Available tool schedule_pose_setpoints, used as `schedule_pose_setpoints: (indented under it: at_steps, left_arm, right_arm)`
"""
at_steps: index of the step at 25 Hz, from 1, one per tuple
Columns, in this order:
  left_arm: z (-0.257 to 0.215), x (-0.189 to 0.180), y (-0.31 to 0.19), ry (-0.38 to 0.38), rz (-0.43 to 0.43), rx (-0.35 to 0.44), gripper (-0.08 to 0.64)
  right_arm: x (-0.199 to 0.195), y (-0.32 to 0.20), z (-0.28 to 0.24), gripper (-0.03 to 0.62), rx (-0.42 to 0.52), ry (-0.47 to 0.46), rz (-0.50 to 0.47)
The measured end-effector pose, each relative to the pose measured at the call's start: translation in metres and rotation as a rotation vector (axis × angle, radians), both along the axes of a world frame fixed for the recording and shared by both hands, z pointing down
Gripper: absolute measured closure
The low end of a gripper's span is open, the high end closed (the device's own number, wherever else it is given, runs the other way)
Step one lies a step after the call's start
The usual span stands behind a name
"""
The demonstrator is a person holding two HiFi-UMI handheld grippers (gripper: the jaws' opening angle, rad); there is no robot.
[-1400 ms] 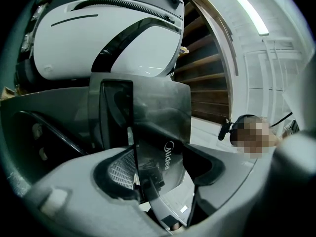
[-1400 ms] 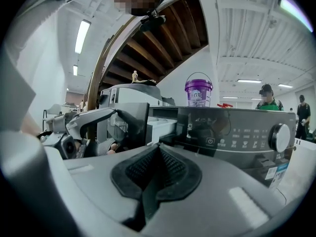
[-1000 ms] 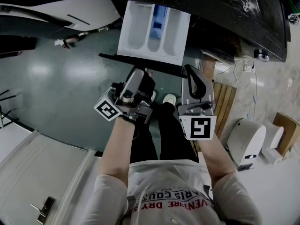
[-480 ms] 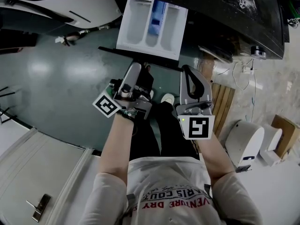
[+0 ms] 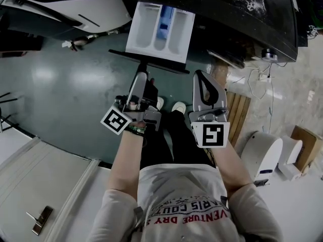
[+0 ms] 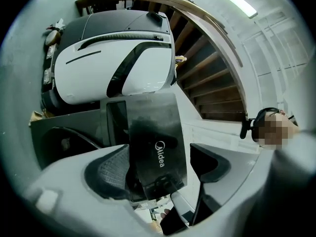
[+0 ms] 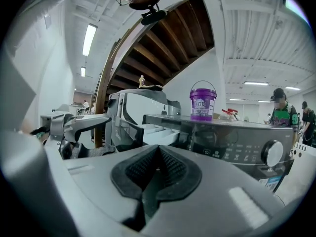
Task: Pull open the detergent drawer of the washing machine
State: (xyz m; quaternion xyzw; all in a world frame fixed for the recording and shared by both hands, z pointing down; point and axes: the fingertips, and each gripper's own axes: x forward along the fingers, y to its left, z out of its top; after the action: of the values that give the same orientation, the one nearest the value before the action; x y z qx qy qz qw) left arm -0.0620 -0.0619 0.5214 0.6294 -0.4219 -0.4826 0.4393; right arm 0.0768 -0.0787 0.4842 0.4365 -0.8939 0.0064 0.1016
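Locate the detergent drawer (image 5: 151, 32) in the head view: pulled well out of the dark washing machine (image 5: 237, 19), overhanging the green floor (image 5: 65, 79), white inside, with three long compartments side by side and a blue insert in the middle one. Find its dark front panel (image 6: 157, 147) at the outer end (lettering "Midea" legible in the left gripper view). Place the left hand-held gripper (image 5: 142, 79) directly at that panel. Read its state from the left gripper view: jaws opening and spread wide, panel standing between them, lying close against the one ribbed pad (image 6: 109, 174) and clear of the opposite pad (image 6: 210, 159) by a visible gap, so no clamping hold on the panel. Place the right hand-held gripper (image 5: 201, 79) just beside the left one, near the machine front and apart from the drawer. Read its state from the right gripper view: both ribbed pads pressed together, nothing between them. Note, from that same view, the machine's control face with a round dial (image 7: 273, 153) at the right and a purple tub (image 7: 203, 101) upright on the machine top.
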Motion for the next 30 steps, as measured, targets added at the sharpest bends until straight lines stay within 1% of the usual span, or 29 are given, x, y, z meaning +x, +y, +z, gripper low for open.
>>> schedule_pose_setpoints:
  at_steps: [3, 4, 5, 6, 7, 8, 10, 11, 14, 15, 19, 22, 24, 28, 30]
  left_arm:
    - [-0.012, -0.001, 0.012, -0.037, -0.013, -0.050, 0.183]
    - [-0.016, -0.002, 0.016, -0.061, -0.013, -0.070, 0.219]
    - [-0.019, -0.003, 0.018, -0.086, -0.017, -0.091, 0.287]
    - [-0.022, -0.005, 0.020, -0.112, -0.023, -0.111, 0.380]
    - [-0.025, -0.006, 0.021, -0.142, -0.028, -0.125, 0.433]
    - [-0.030, -0.007, 0.021, -0.180, -0.029, -0.134, 0.457]
    - [-0.043, -0.009, 0.019, -0.280, -0.024, -0.139, 0.557]
    - [-0.051, -0.011, 0.018, -0.321, -0.023, -0.133, 0.558]
    - [-0.079, -0.017, 0.013, -0.402, -0.030, -0.108, 0.558]
    - [-0.089, -0.018, 0.012, -0.443, -0.026, -0.102, 0.558]
    - [-0.133, -0.012, 0.010, -0.666, 0.041, -0.078, 0.560]
    - [-0.164, -0.010, 0.011, -0.789, 0.076, -0.035, 0.560]
    - [-0.185, -0.013, 0.011, -0.900, 0.088, -0.004, 0.560]
    - [-0.223, -0.014, 0.011, -1.172, 0.118, 0.068, 0.560]
    - [-0.238, -0.014, 0.009, -1.276, 0.133, 0.105, 0.560]
  right_arm:
    - [-0.001, -0.001, -0.026, 0.591, 0.021, -0.015, -0.016]
    - [-0.002, -0.001, -0.033, 0.591, 0.031, -0.015, -0.024]
    - [-0.003, -0.001, -0.040, 0.591, 0.038, -0.012, -0.031]
    - [-0.003, -0.002, -0.045, 0.591, 0.041, -0.008, -0.036]
    - [-0.004, -0.002, -0.049, 0.591, 0.042, -0.005, -0.037]
    - [-0.004, -0.004, -0.053, 0.591, 0.044, -0.004, -0.035]
    - [-0.004, -0.007, -0.064, 0.591, 0.053, -0.004, -0.027]
    - [-0.005, -0.009, -0.070, 0.591, 0.060, -0.005, -0.023]
    - [-0.009, -0.013, -0.093, 0.591, 0.094, -0.016, -0.020]
    - [-0.010, -0.014, -0.100, 0.591, 0.100, -0.016, -0.020]
    - [-0.011, -0.011, -0.125, 0.591, 0.084, -0.024, -0.003]
    - [-0.012, -0.007, -0.143, 0.591, 0.098, -0.026, -0.003]
    - [-0.013, -0.003, -0.156, 0.591, 0.101, -0.029, -0.005]
    - [-0.015, 0.006, -0.185, 0.591, 0.109, -0.041, -0.016]
    - [-0.016, 0.008, -0.199, 0.591, 0.122, -0.042, -0.012]
